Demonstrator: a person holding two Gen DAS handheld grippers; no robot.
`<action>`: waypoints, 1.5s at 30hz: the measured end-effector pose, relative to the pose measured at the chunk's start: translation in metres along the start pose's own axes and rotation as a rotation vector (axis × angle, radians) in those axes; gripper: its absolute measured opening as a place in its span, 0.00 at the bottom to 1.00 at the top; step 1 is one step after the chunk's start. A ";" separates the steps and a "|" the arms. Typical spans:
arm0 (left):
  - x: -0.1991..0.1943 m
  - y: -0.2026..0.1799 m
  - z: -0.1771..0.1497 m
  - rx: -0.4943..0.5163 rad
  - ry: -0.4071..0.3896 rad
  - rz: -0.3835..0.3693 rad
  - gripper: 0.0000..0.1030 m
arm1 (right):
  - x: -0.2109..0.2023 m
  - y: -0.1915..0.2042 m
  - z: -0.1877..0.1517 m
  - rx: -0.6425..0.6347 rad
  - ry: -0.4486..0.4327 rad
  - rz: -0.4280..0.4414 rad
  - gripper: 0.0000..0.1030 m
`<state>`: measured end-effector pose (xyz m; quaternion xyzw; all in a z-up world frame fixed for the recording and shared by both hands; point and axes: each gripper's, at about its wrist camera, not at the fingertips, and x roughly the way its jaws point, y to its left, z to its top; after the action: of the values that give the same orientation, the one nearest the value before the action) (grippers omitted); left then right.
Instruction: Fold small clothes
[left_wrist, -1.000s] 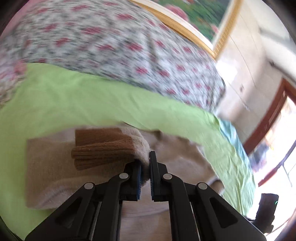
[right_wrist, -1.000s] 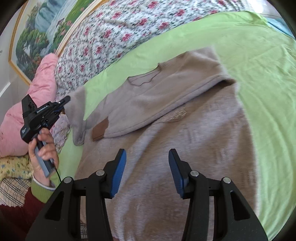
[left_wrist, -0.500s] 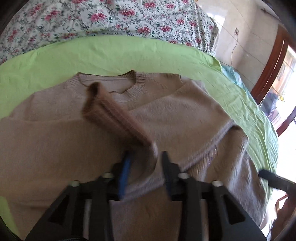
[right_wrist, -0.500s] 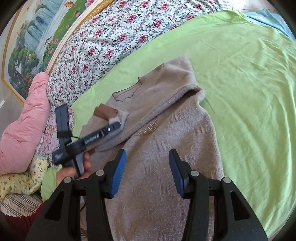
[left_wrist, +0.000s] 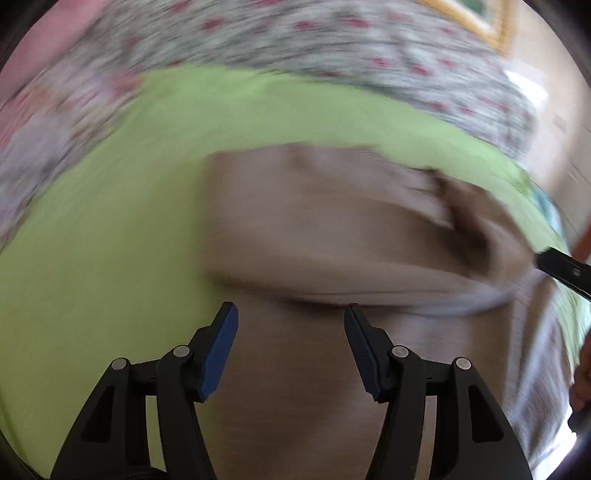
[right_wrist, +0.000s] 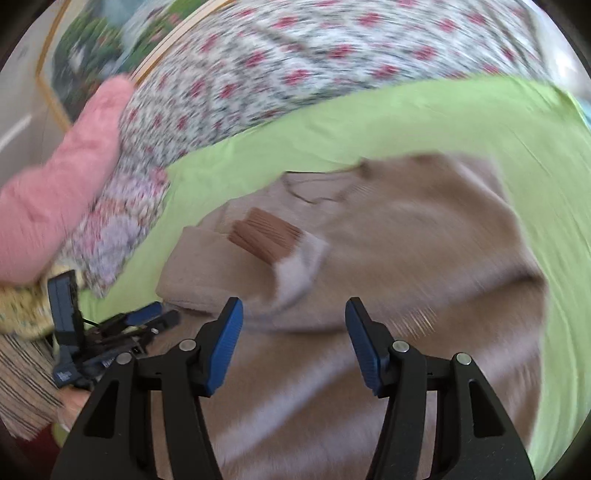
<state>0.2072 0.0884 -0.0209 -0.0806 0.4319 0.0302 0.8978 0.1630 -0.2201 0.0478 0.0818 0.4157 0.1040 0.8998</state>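
Observation:
A beige sweater (right_wrist: 406, 240) lies flat on the green sheet (right_wrist: 480, 122), with its sleeves folded in across the chest. One sleeve's brown ribbed cuff (right_wrist: 266, 236) rests near the neckline. My right gripper (right_wrist: 293, 304) hovers over the sweater's lower body, jaws opening, with nothing between them. In the blurred left wrist view my left gripper (left_wrist: 290, 308) hangs above the sweater (left_wrist: 332, 229) near its left edge, its jaws also opening and empty. The left gripper (right_wrist: 157, 316) also shows at the lower left of the right wrist view, held by a hand.
A floral quilt (right_wrist: 295, 66) is heaped along the far side of the bed, with a pink pillow (right_wrist: 62, 184) at its left. A framed painting (right_wrist: 85, 55) hangs on the wall behind. Bare green sheet (left_wrist: 92, 240) lies left of the sweater.
My left gripper let go of the sleeve cuff, which now lies across the chest, then dropped toward the sweater's left side. The right gripper's jaws widened a little and it swung sideways.

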 end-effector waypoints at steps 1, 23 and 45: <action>0.005 0.012 0.001 -0.039 0.008 0.017 0.58 | 0.011 0.007 0.006 -0.027 0.009 -0.006 0.57; 0.044 0.033 0.029 -0.226 -0.037 0.070 0.58 | 0.018 -0.105 0.007 0.270 -0.107 -0.094 0.10; 0.041 0.039 0.021 -0.267 -0.060 0.027 0.58 | 0.003 -0.126 -0.006 0.265 -0.070 -0.158 0.13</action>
<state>0.2441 0.1297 -0.0442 -0.1923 0.3983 0.1020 0.8911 0.1754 -0.3406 0.0129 0.1706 0.3991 -0.0256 0.9005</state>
